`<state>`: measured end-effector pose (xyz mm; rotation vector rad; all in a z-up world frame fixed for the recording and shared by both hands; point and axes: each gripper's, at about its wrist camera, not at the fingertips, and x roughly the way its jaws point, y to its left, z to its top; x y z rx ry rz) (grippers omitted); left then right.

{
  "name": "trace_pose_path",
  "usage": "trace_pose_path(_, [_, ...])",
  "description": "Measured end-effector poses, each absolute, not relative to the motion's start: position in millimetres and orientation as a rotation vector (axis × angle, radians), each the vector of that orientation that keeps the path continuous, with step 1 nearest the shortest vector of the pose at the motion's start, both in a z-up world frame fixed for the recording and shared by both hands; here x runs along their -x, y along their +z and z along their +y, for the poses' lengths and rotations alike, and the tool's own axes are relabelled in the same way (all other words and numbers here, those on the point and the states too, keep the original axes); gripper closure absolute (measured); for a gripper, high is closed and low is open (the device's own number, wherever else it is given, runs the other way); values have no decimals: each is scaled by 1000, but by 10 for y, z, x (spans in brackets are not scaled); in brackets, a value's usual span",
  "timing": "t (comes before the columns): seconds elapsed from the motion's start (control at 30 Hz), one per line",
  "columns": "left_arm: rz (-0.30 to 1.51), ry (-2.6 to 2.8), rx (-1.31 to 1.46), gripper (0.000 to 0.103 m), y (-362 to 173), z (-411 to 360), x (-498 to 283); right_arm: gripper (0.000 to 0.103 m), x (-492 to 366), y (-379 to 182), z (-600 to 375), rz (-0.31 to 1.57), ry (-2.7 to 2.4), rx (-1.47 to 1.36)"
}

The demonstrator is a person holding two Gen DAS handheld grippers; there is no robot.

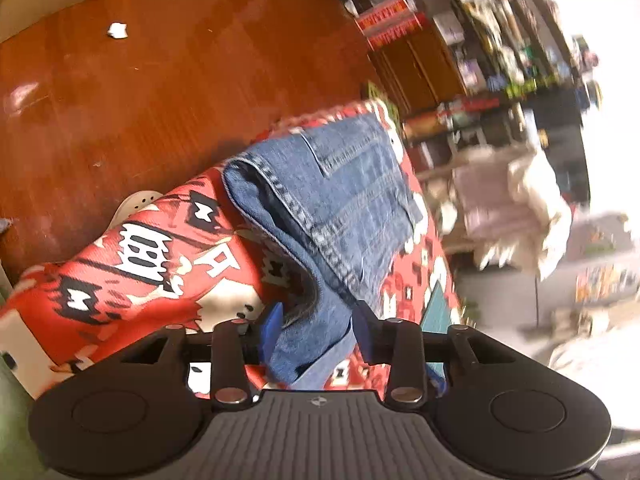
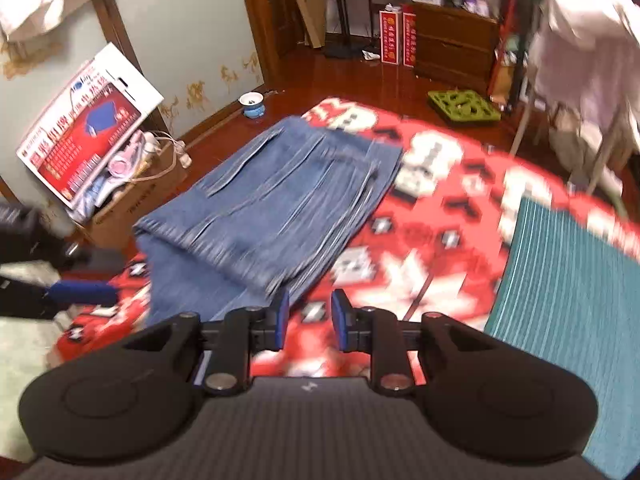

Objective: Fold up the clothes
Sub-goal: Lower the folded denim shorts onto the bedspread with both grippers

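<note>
Left gripper [image 1: 316, 330] clamped on jeans [image 1: 328, 188] edge, lifting a fold. Jeans lie on red patterned blanket [image 2: 440, 208]. Right gripper [image 2: 307, 320] open, empty, above blanket just beside jeans. Teal cloth [image 2: 568, 280] at right.

jeans [image 2: 276, 196]: faded blue denim, pale stitching
blanket [image 2: 436, 216]: red with white and black blocky pattern
mat [image 2: 568, 292]: teal, ribbed stripes
floor [image 1: 168, 80]: glossy reddish-brown wood
tongs' pads [image 2: 280, 320]: blue
</note>
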<state>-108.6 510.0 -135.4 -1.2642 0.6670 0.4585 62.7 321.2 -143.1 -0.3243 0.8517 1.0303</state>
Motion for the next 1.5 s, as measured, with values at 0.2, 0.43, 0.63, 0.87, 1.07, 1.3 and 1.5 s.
trace_pose_path(0.2, [757, 320, 1252, 55, -1420, 5113, 1014, 78, -111, -1584, 2964, 820, 1086, 300])
trace_pose_path(0.43, [874, 285, 1148, 50, -1540, 5053, 764, 78, 171, -1788, 2950, 836, 1161, 361])
trace_pose_path(0.63, [848, 265, 1110, 51, -1578, 5039, 686, 78, 147, -1857, 3068, 835, 1231, 351])
trace_pose_path(0.87, [836, 258, 984, 51, -1491, 5038, 633, 78, 77, -1934, 3156, 856, 1278, 322])
trace_pose_path(1.07, [875, 316, 922, 51, -1516, 5057, 589, 77, 39, -1982, 3223, 848, 1282, 290])
trace_pose_path(1.3, [871, 227, 1055, 63, -1740, 5114, 607, 76, 50, -1968, 3262, 834, 1294, 291])
trace_pose_path(1.5, [914, 202, 1148, 82, -1805, 5177, 654, 76, 20, -1955, 3177, 846, 1291, 282])
